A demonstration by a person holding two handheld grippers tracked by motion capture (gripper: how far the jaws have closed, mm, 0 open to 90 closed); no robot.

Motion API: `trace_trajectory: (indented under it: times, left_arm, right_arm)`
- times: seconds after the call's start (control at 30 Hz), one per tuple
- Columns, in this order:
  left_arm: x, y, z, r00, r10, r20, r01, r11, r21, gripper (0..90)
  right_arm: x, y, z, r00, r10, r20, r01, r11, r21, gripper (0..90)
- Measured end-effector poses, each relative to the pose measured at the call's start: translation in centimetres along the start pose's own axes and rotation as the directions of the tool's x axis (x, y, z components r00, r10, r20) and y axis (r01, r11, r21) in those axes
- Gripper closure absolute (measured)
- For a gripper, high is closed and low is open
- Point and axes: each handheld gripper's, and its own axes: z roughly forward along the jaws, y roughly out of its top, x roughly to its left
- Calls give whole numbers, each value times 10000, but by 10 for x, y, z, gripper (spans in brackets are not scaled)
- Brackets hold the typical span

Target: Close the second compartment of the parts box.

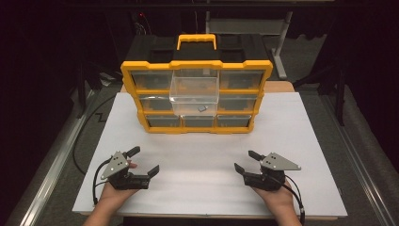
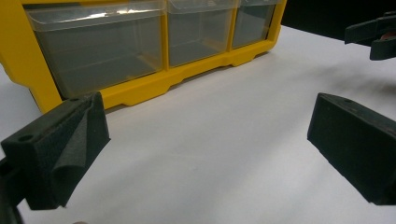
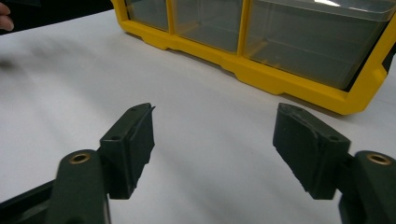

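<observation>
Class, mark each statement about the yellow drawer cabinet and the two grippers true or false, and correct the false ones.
1. The yellow drawer cabinet stands on the white table. True.
2. The top middle drawer is pulled out. True.
3. The pulled-out drawer is empty. False: a small grey piece lies in it.
4. The right gripper holds a drawer. False: its jaws are apart with nothing between them.
5. The left gripper has open jaws. True.
</observation>
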Motion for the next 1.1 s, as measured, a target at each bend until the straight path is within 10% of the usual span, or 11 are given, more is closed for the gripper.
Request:
trace_trajectory:
  times: [0.87, 1.1]
  left_arm:
    - [0, 0, 0, 10000, -22, 17, 22, 10000, 13, 2]
    - [0, 0, 0, 10000, -40, 28, 40, 10000, -31, 2]
  right_arm:
    - [-3, 0, -6, 9999, 125, 46, -125, 9999, -52, 899]
    - [-1, 3, -6, 9999, 106, 117, -104, 9998, -146, 900]
